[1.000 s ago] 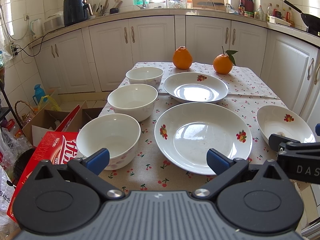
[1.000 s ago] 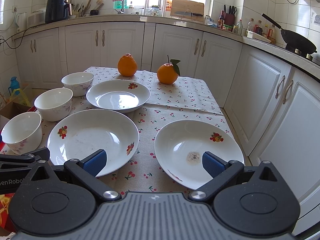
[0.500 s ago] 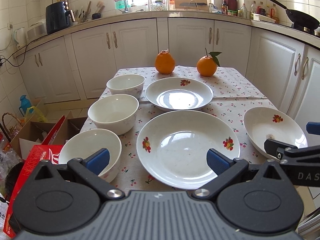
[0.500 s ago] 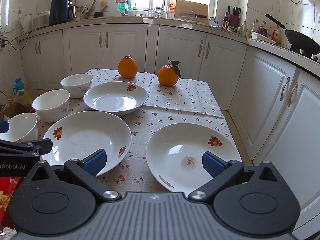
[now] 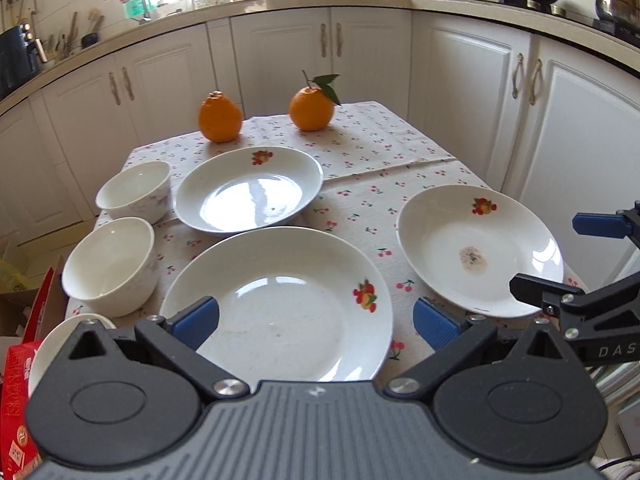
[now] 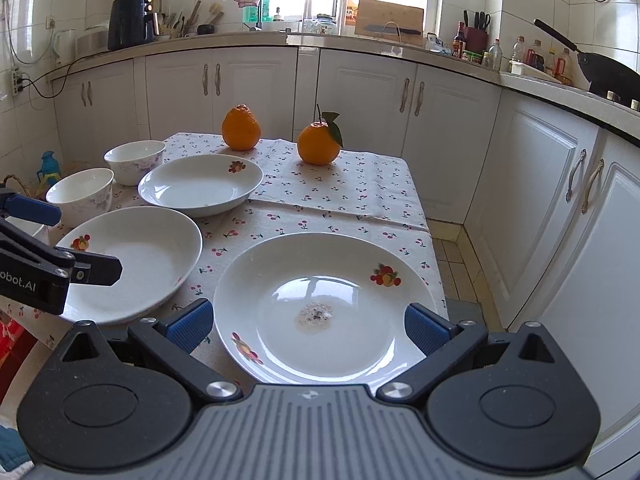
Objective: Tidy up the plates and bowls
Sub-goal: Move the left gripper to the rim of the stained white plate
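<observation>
Seemingly nothing is stacked yet: three white fruit-patterned ceramic plates (image 5: 276, 312) and bowls (image 5: 108, 266) lie separate, both black blue-padded grippers (image 5: 316, 320) (image 6: 308, 322) spread apart, empty

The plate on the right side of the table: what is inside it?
The plate holds a small brownish stain with dark specks at its centre and nothing else. Its near rim is hidden behind the right claw, which is open.
</observation>
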`<state>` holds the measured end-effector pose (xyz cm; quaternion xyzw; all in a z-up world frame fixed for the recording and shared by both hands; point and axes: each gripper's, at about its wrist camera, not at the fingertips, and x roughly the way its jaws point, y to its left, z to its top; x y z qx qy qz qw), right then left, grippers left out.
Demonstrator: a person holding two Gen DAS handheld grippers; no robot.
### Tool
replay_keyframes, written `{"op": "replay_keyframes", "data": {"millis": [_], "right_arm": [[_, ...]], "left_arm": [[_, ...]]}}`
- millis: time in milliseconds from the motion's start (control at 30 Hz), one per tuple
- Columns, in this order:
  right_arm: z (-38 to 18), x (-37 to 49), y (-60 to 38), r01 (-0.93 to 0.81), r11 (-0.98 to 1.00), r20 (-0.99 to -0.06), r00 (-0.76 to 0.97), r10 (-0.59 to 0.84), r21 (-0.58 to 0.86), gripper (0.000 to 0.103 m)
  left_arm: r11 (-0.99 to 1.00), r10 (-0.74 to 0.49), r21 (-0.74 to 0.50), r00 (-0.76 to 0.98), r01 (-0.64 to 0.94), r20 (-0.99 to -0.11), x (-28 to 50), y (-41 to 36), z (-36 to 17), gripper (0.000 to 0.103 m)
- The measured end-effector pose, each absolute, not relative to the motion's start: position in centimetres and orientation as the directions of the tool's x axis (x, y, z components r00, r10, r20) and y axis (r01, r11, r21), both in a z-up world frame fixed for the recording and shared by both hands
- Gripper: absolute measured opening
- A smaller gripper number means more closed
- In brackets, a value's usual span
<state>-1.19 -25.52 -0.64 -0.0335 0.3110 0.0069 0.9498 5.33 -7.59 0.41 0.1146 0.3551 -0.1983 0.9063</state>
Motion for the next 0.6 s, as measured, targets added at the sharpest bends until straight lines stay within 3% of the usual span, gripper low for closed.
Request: {"op": "replay_keyframes", "data": {"millis": [600], "right_arm": [[-5.6, -1.1, -31.6, -0.201, 0.979, -0.689, 0.708, 0.154, 0.012, 0.103]], "left_arm": [[0.766, -0.406, -0.009, 0.472, 0.643, -0.783, 10.9, -16.2, -1.1, 0.102]]}}
